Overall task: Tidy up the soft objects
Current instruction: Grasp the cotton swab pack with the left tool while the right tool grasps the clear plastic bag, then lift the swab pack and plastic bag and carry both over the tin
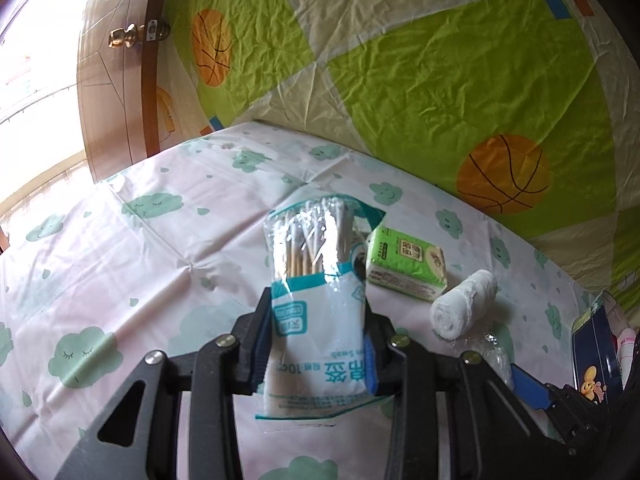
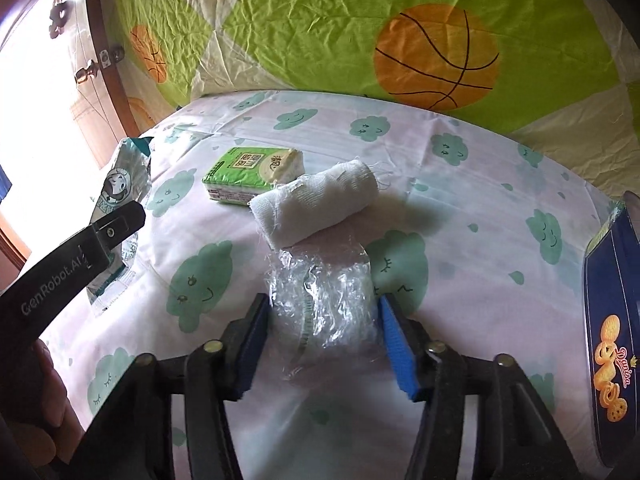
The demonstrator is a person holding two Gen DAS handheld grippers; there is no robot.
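Observation:
My left gripper (image 1: 316, 304) is shut on a pack of cotton swabs (image 1: 316, 248), which stands up between the blue pads above the cloud-print cloth (image 1: 140, 248). To its right lie a green tissue pack (image 1: 406, 264) and a white gauze roll (image 1: 464, 304). In the right wrist view my right gripper (image 2: 324, 300) points down at a crumpled clear plastic bundle (image 2: 324, 304) lying on the cloth, with a pad against each side of it. The gauze roll (image 2: 320, 204) and tissue pack (image 2: 252, 172) lie just beyond. One left gripper finger (image 2: 116, 224) and the swab pack (image 2: 120, 188) show at the left.
A blue cookie tin (image 2: 612, 328) stands at the right edge of the cloth. A green quilt with basketball prints (image 2: 400, 40) rises behind the cloth. A wooden door with a brass knob (image 1: 120, 38) is at the far left. A person's hand (image 2: 40, 400) holds the left gripper.

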